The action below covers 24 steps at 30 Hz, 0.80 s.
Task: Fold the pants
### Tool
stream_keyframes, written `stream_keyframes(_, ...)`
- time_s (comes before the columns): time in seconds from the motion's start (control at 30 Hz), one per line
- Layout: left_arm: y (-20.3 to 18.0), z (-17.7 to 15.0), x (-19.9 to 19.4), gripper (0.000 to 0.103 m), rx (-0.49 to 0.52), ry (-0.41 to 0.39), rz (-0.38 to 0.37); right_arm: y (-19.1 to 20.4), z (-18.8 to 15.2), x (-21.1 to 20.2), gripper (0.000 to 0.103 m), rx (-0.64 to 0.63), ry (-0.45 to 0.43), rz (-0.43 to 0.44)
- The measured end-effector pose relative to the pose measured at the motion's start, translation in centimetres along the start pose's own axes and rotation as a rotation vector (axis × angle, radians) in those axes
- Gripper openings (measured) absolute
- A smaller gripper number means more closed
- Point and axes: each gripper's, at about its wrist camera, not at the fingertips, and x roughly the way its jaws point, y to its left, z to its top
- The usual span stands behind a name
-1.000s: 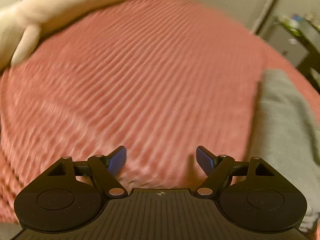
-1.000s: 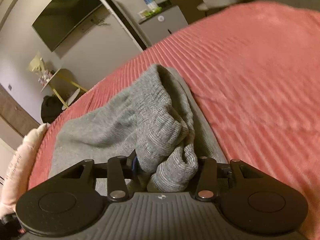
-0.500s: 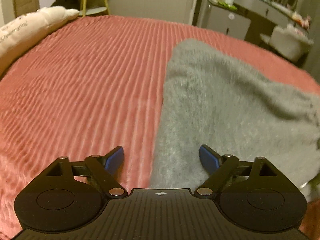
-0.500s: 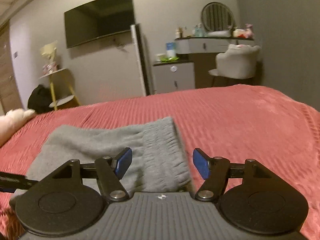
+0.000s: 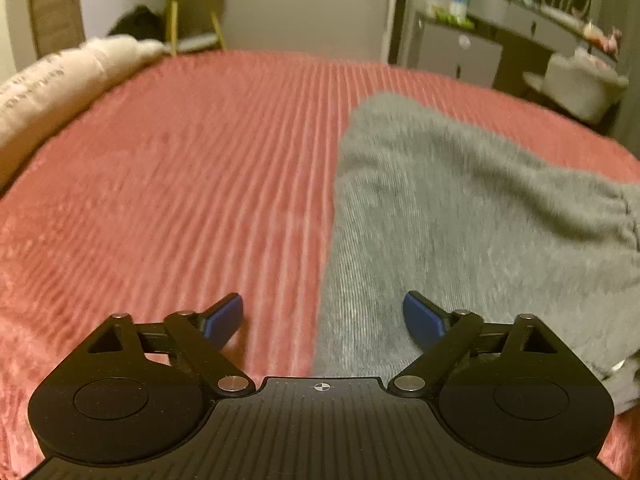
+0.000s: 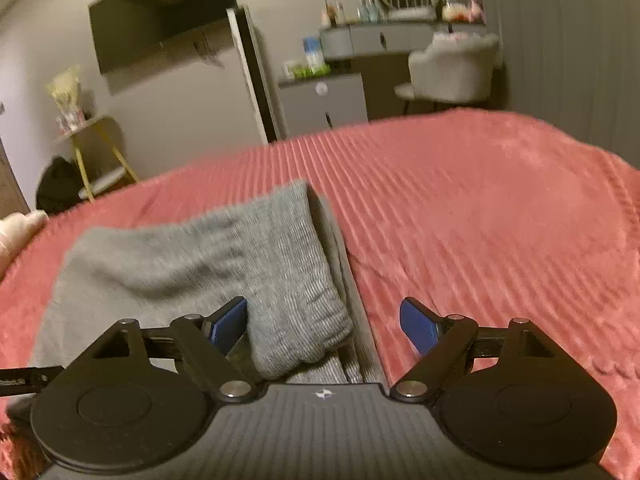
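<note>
Red bedspread (image 5: 180, 184) | gray pants (image 5: 460, 216) folded | left gripper (image 5: 322, 318), right gripper (image 6: 322, 322) jaws spread, right just opening

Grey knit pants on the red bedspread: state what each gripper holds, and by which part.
Nothing is held. The right gripper has just been opening, its fingers apart over the grey knit pants' ribbed cuff. The left gripper is open above their edge.

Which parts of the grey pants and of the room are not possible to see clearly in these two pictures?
- Near end of the grey pants: left wrist view, hidden behind the left tongs.
- Its right side: same view, cut off by the picture edge.
- Fabric texture: both views, motion blur.
- Layers under the folded waistband: right wrist view, covered by the top fold.
- Bottles on the dresser: right wrist view, too small.
</note>
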Motion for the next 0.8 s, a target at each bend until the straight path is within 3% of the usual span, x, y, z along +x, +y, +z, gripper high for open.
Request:
stream_keyframes(0.07,0.3,-0.1,-1.1,0.086,-0.018,-0.068,0.003,0.2,0.2,-1.3,0.079,-0.014,-0.068,0.044)
stream_keyframes(0.13,0.5,-0.1,-1.6,0.085,-0.030,-0.106,-0.022,1.0,0.3,-2.0,0.049,-0.040,-0.106,0.089)
stream_keyframes(0.17,0.5,-0.2,-1.8,0.085,-0.030,-0.105,-0.048,1.5,0.2,-2.1,0.039,-0.058,-0.109,0.108)
stream_keyframes(0.23,0.1,-0.3,-1.5,0.084,-0.007,-0.072,-0.076,2.6,-0.3,-1.9,0.033,-0.119,-0.095,0.152)
stream_keyframes(0.33,-1.3,-0.7,0.0,0.082,0.085,0.055,-0.034,4.2,-1.6,-0.6,0.031,-0.222,0.025,0.166)
stream_keyframes(0.4,-1.9,-0.6,0.1,0.082,0.115,0.059,-0.018,5.0,-2.5,0.8,0.024,-0.306,0.121,0.141)
stream_keyframes(0.47,-1.5,-0.6,-0.4,0.080,0.099,0.035,-0.035,5.4,-2.6,0.8,0.024,-0.339,0.118,0.130)
stream_keyframes(0.53,-0.5,-0.5,-0.7,0.079,0.032,0.011,-0.050,5.0,-2.0,0.6,0.023,-0.295,0.106,0.150)
stream_keyframes(0.67,1.1,-0.3,-0.9,0.079,-0.092,-0.055,-0.045,5.6,0.0,0.1,0.024,-0.245,0.015,0.146)
stream_keyframes(0.8,1.8,-0.2,0.1,0.084,-0.140,-0.028,-0.077,7.8,0.5,2.3,0.024,-0.319,0.023,0.157)
